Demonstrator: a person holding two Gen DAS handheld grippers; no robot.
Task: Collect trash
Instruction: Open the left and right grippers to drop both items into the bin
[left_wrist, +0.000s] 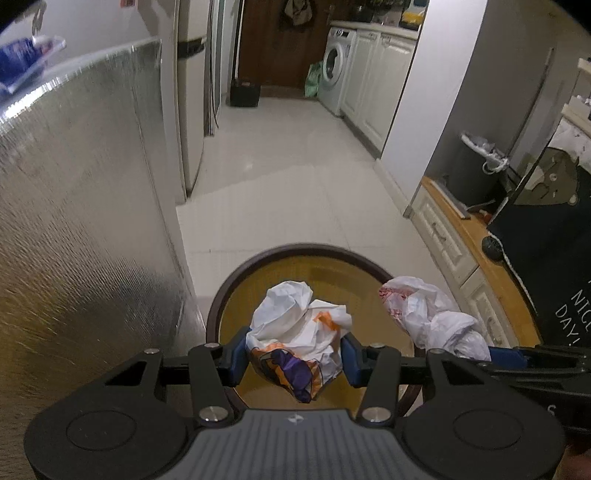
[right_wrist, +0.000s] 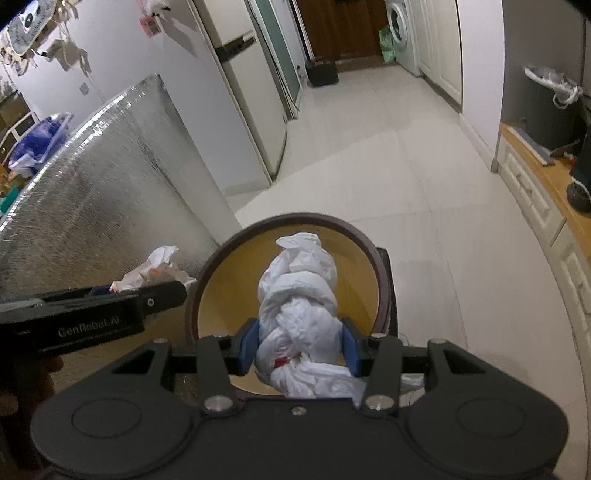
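Side by side, left tongs (left_wrist: 293, 356) gripping crumpled wrapper (left_wrist: 299, 332), right tongs (right_wrist: 299, 345) gripping white bag (right_wrist: 303, 295), both over bin (right_wrist: 380, 273).

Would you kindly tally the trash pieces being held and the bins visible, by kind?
Crumpled wrapper with orange and purple print, in left gripper: 1
White plastic bag, in right gripper: 1
Round brown-rimmed bin: 1
Dark lined bin: 1
Total: 4

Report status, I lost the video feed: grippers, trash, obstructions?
Left gripper shut on crumpled wrapper. Right gripper shut on white plastic bag. Both over round bin. Nothing blocking.
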